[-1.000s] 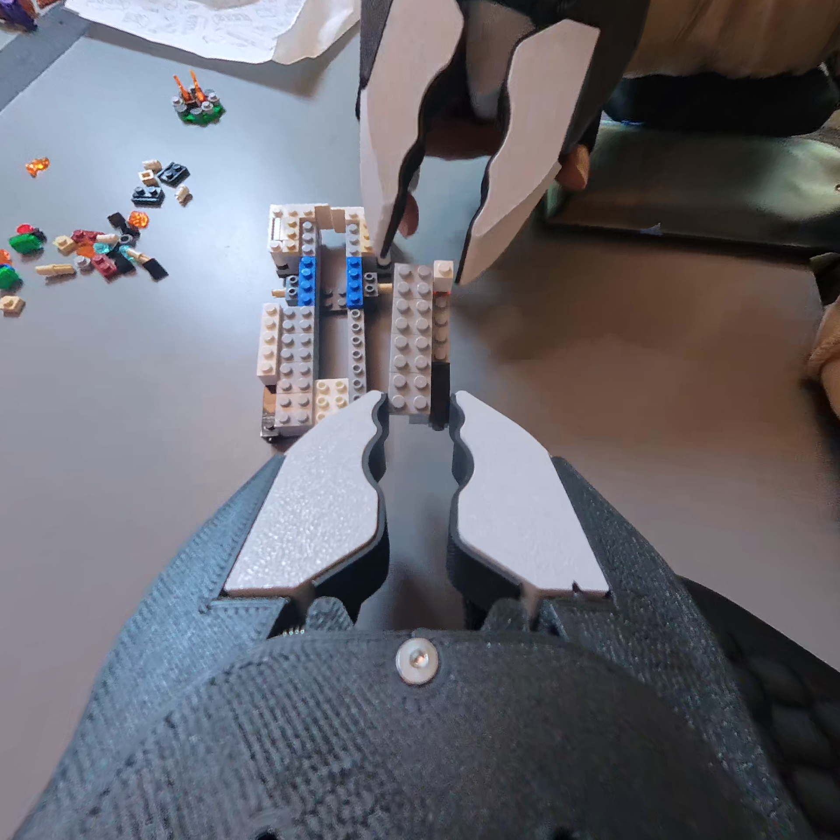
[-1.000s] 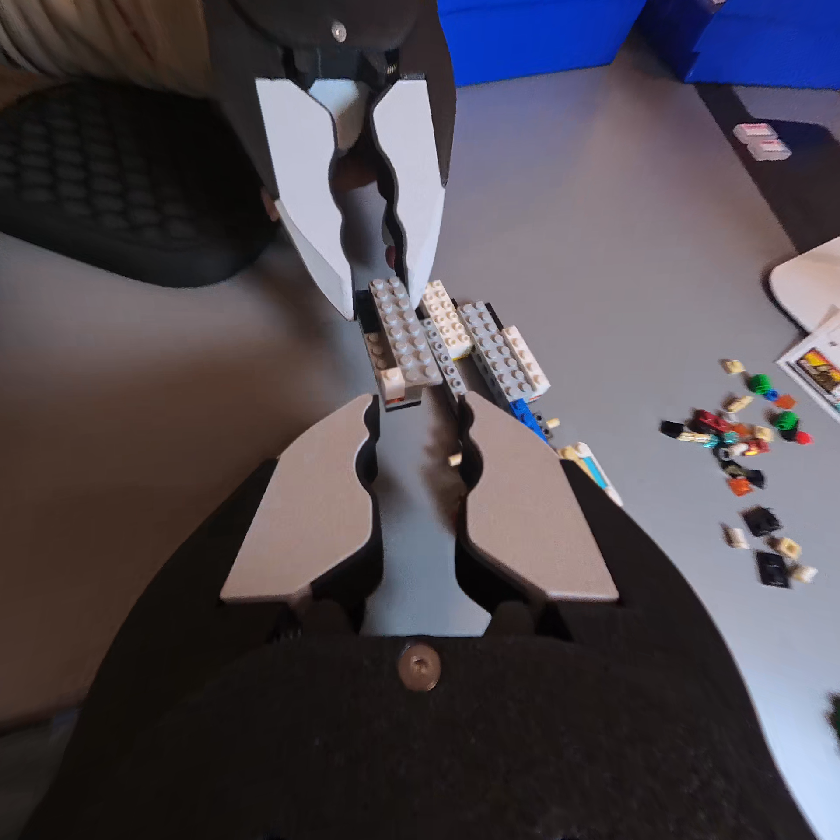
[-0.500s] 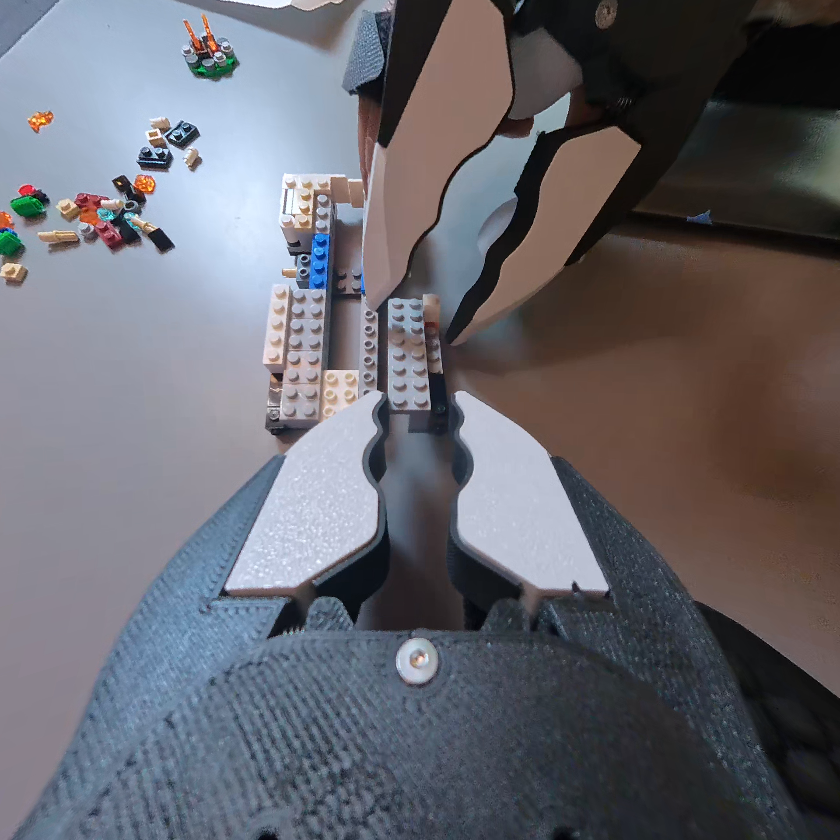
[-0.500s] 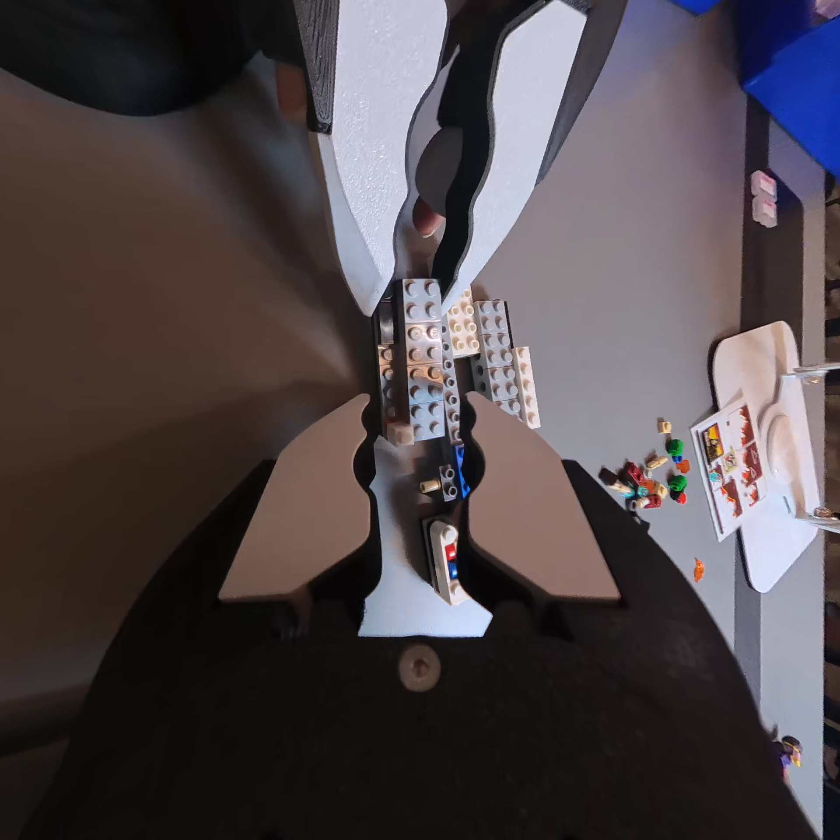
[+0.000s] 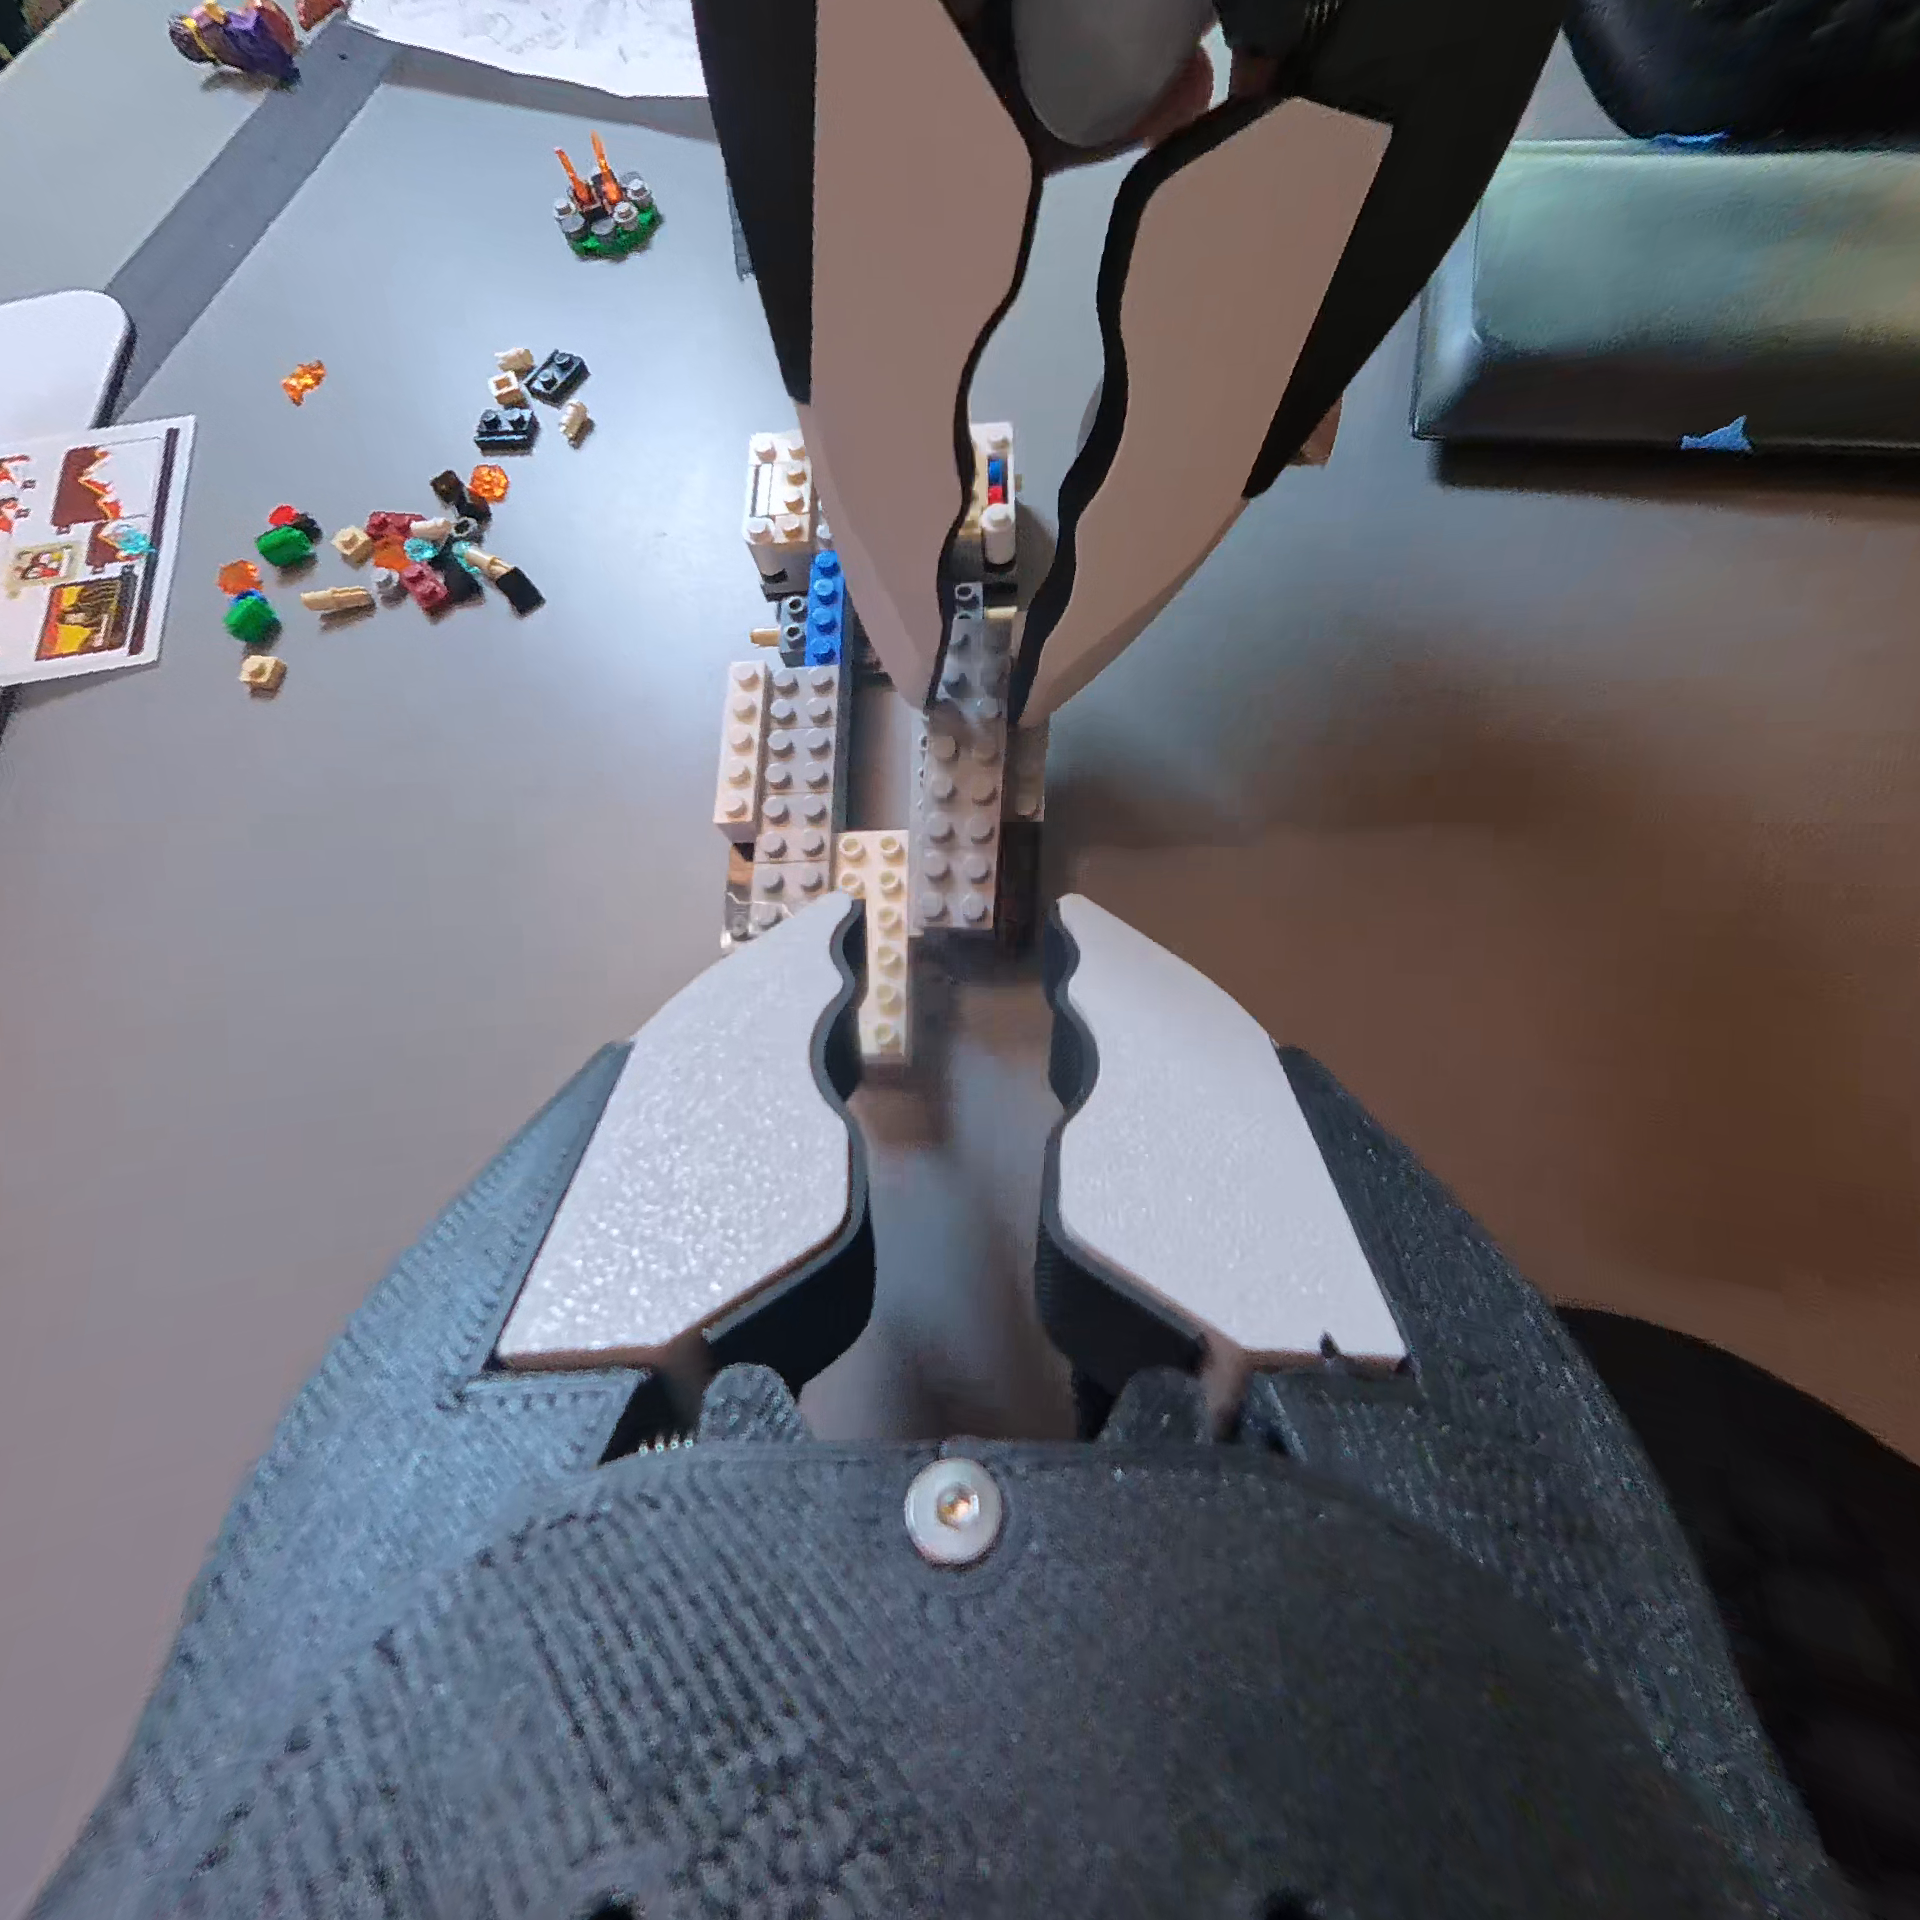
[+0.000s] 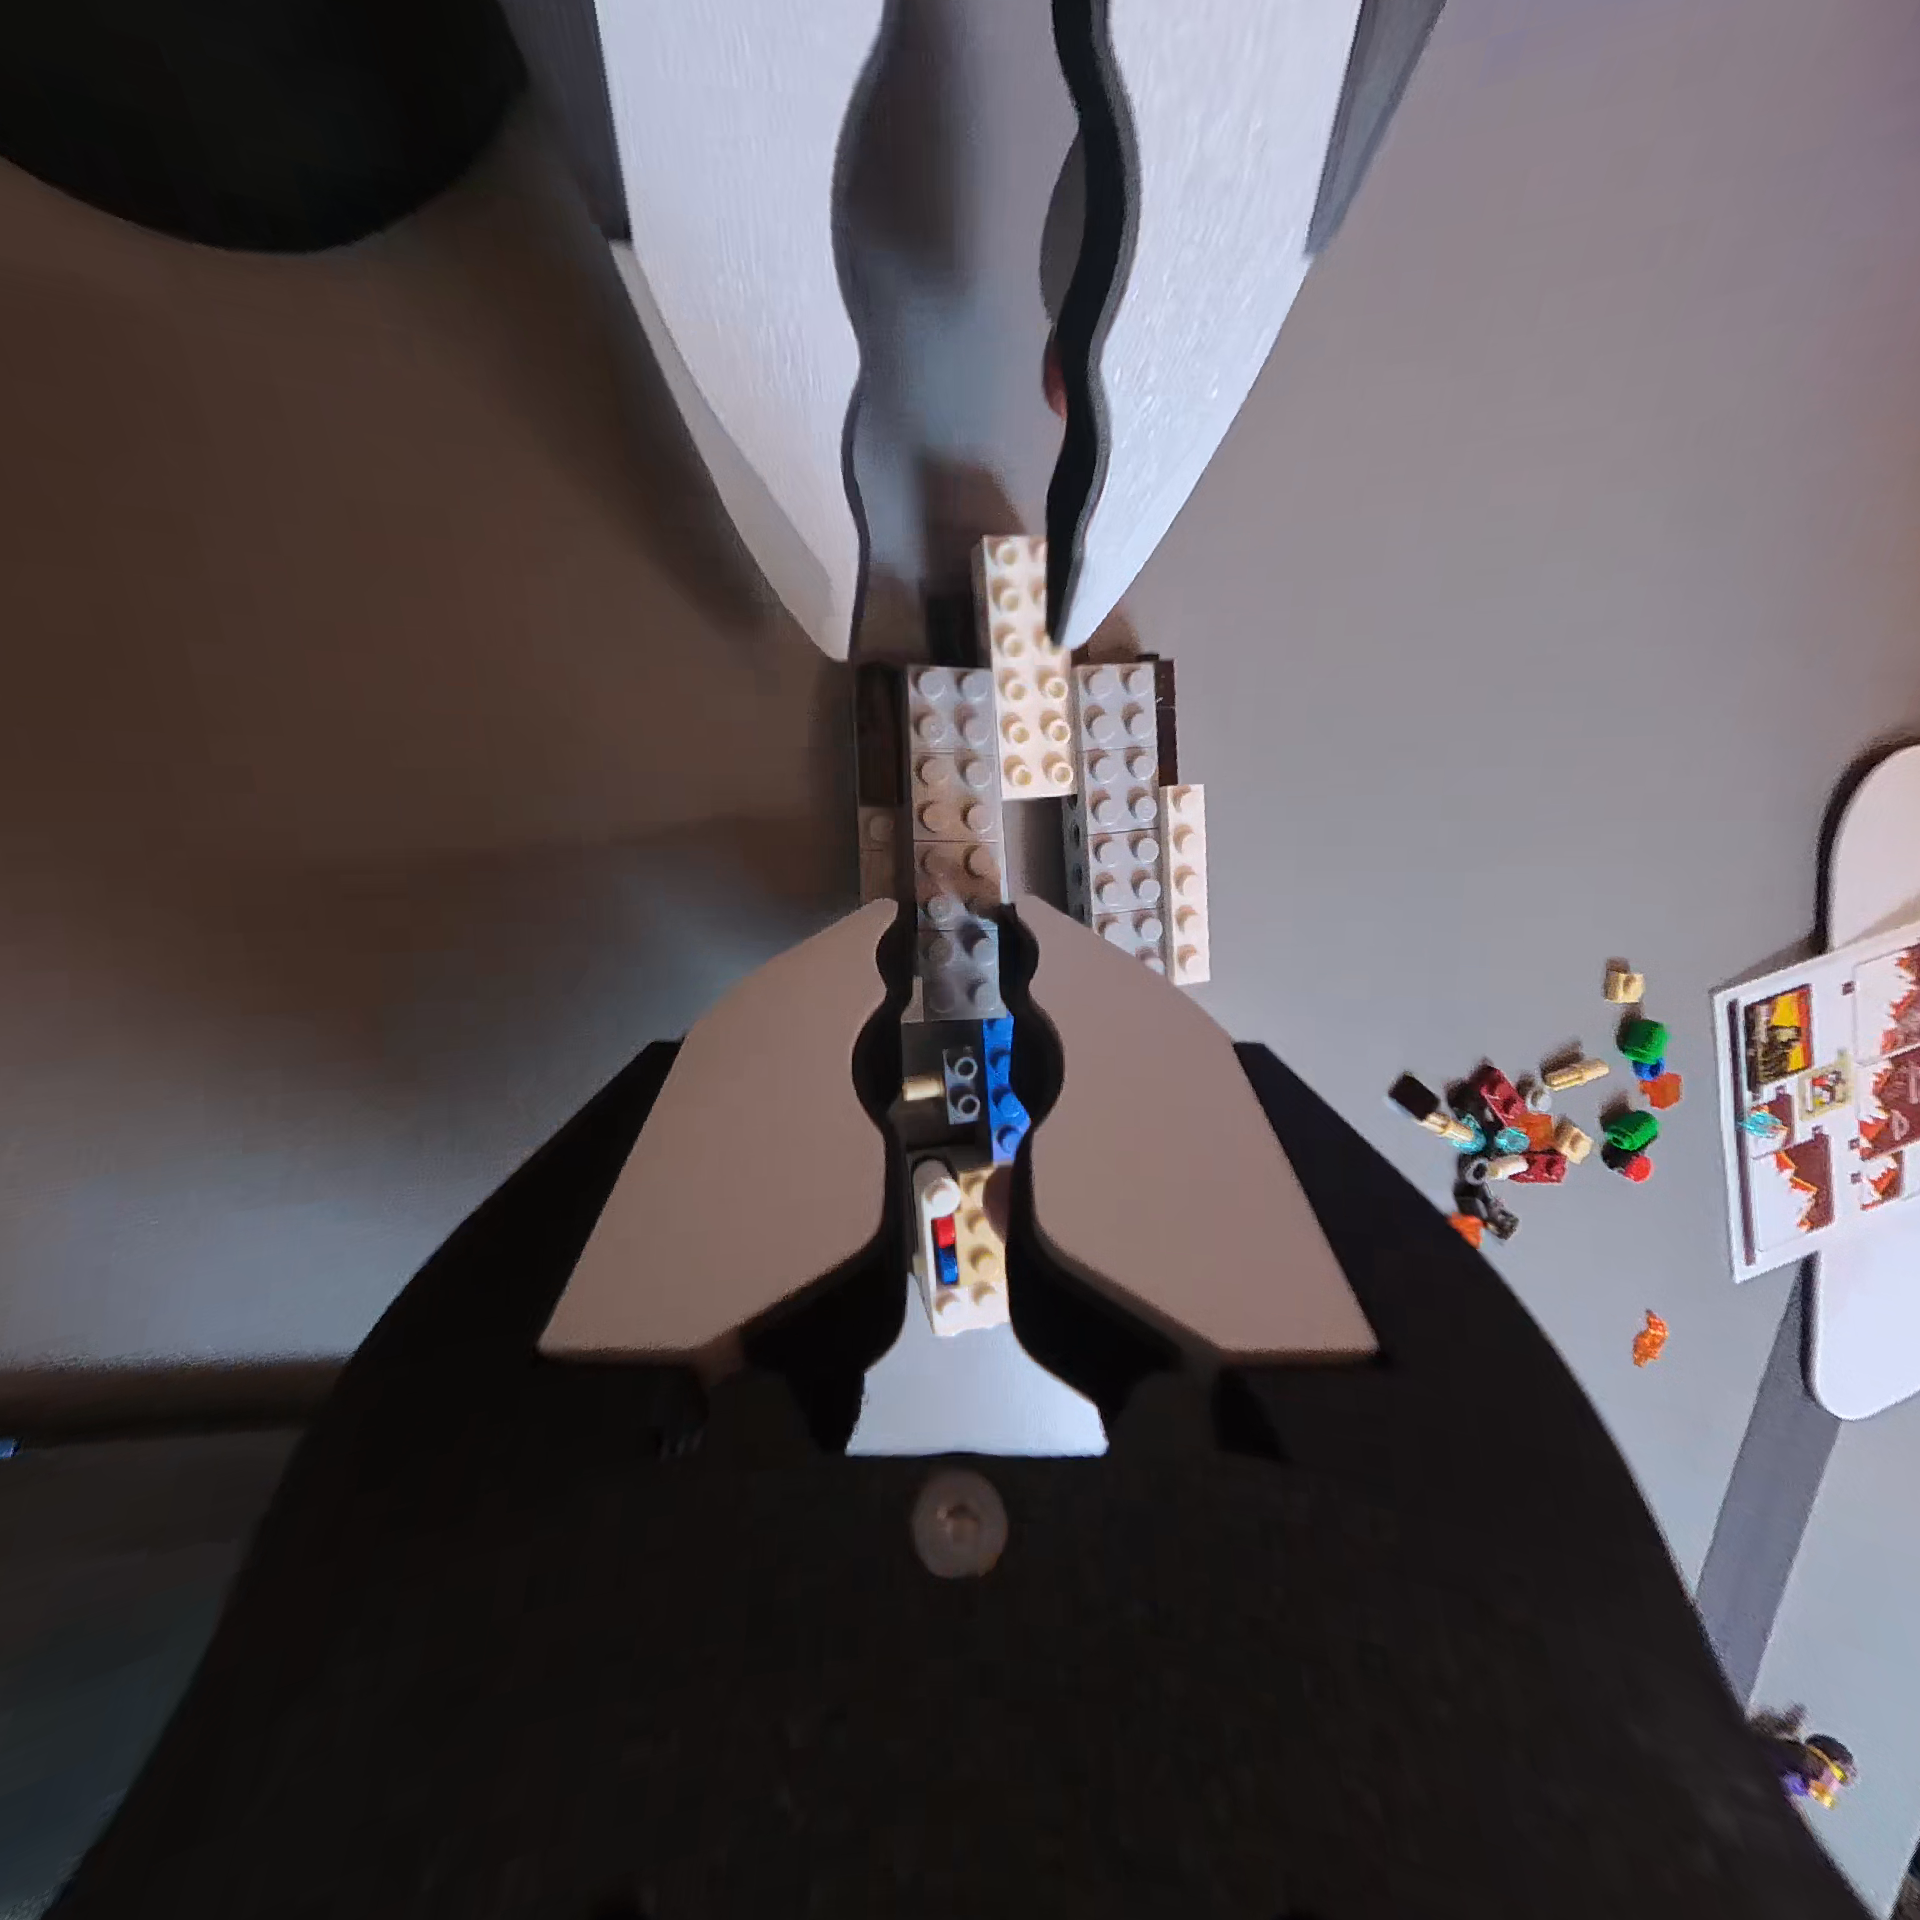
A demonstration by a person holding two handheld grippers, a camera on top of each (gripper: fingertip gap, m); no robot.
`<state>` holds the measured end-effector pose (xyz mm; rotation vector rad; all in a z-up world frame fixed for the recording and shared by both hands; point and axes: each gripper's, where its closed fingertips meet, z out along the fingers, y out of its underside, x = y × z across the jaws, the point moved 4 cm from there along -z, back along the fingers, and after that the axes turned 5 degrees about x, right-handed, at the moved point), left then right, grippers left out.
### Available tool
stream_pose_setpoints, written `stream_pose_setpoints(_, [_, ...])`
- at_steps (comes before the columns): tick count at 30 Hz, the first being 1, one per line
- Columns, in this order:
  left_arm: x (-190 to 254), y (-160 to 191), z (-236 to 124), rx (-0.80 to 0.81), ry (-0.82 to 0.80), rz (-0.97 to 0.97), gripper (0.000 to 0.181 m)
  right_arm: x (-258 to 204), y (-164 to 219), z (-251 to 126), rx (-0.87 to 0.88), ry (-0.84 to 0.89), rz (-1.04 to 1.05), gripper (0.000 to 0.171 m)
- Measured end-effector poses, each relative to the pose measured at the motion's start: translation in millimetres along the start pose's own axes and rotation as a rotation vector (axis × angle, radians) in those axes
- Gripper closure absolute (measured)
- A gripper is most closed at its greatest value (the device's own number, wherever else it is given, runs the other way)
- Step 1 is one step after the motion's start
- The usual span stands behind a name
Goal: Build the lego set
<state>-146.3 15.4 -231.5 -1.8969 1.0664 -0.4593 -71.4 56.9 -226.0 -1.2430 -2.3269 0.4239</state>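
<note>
Right gripper (image 6: 961,914) pinches a grey brick (image 6: 961,971) over the model (image 5: 831,769) mid-table while the left gripper (image 5: 956,914) stands apart at its end, so press squarely, studs aligned.

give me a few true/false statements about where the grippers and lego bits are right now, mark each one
1. The right gripper straddles the grey brick strip of the lego build. True.
2. The left gripper is clamped shut on a blue brick. False: its jaws stand apart over a tan plate.
3. The loose small pieces lie on the table, apart from the build. True.
4. The sticker sheet lies under the build. False: it sits off at the table's edge, beyond the loose pieces.
</note>
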Motion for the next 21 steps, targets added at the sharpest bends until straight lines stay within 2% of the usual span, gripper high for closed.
stream_pose_setpoints(1, [-1.5, 0.5, -1.6, 0.001, -0.004, -0.001, 0.147, 1.2, 1.0, 0.7, -0.016, -0.015, -0.002, 0.156])
stream_pose_setpoints(8, [1.0, -1.9, 1.3, 0.035, -0.046, 0.071, 0.151, 7.0, 3.8, 7.8, -0.060, -0.059, 0.015, 0.156])
stream_pose_setpoints(13, [8.1, -4.0, 9.4, 0.054, -0.024, 0.073, 0.154, 6.0, 2.7, 8.7, -0.007, -0.070, 0.047, 0.154])
stream_pose_setpoints(17, [7.1, 2.7, 16.2, 0.010, -0.028, 0.066, 0.158, 7.2, 4.5, 6.1, 0.027, -0.069, 0.078, 0.150])
stream_pose_setpoints(21, [5.2, 2.0, 17.0, 0.006, -0.028, 0.043, 0.160, 7.2, 3.8, -4.0, 0.077, -0.100, 0.120, 0.157])
